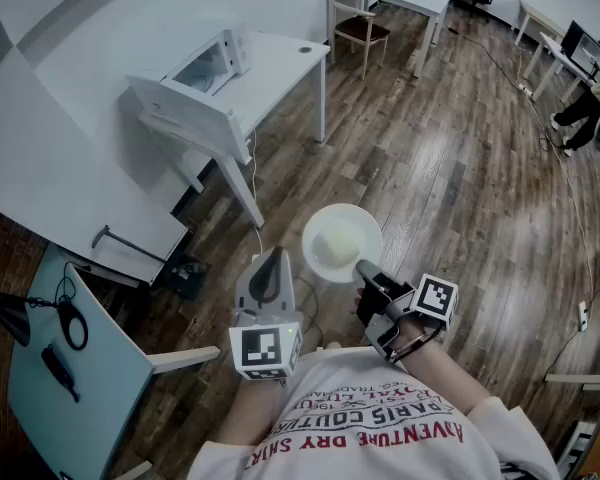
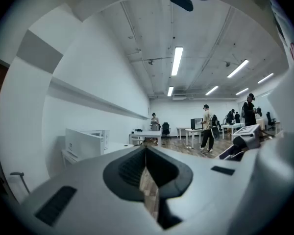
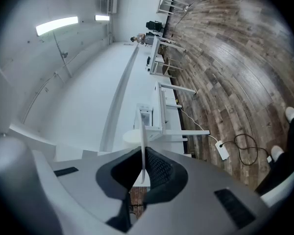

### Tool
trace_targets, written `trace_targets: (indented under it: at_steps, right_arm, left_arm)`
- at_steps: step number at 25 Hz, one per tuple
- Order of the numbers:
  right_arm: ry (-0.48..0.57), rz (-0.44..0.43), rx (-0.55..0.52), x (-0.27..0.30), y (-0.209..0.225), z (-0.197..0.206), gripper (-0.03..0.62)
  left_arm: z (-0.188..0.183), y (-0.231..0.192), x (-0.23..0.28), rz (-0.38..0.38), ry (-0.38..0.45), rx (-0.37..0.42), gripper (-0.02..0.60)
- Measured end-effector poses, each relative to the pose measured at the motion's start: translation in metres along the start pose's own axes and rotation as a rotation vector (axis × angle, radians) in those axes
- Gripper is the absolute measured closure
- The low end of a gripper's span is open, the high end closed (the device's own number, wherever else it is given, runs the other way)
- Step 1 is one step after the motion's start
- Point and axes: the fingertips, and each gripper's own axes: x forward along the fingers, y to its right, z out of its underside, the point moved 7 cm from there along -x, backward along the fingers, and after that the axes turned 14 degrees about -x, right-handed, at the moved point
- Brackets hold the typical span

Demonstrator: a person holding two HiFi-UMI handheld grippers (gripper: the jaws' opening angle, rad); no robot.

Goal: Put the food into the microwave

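Office, wood floor (image 1: pixel 460 188); microwave (image 1: pixel 202 86) open at desk (image 1: pixel 280 60) end. We hold plate (image 1: pixel 318 264) with food (image 1: pixel 334 238) over floor, right gripper (image 1: pixel 361 269) clamped on rim; left gripper (image 1: pixel 271 268) closed, empty. Risk: one-sided pinch, plate tips, food slides.

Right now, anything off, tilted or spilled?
Nothing stands out. The right tongs grip the white plate by its rim, roughly level, food in the middle, nothing spilled. The microwave on the white table has its door open.
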Motion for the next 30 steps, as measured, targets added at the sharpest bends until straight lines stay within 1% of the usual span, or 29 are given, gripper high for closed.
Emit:
trace_targets:
  at_steps: [14,20,25,30]
  right_arm:
    - [-0.002,0.009,0.015,-0.002,0.004,-0.004,0.574]
    - [-0.008,0.021,0.032,0.003,0.012,-0.017,0.574]
    - [-0.036,0.033,0.035,0.018,0.029,-0.041,0.574]
    - [-0.085,0.014,0.052,0.048,0.043,-0.09,0.574]
  left_arm:
    - [0.008,0.004,0.006,0.012,-0.022,-0.01,0.575]
    - [0.014,0.002,0.021,0.001,-0.045,-0.03,0.575]
    - [0.022,0.004,0.049,-0.025,-0.052,-0.035,0.575]
    - [0.02,0.01,0.096,-0.083,-0.057,-0.031,0.575]
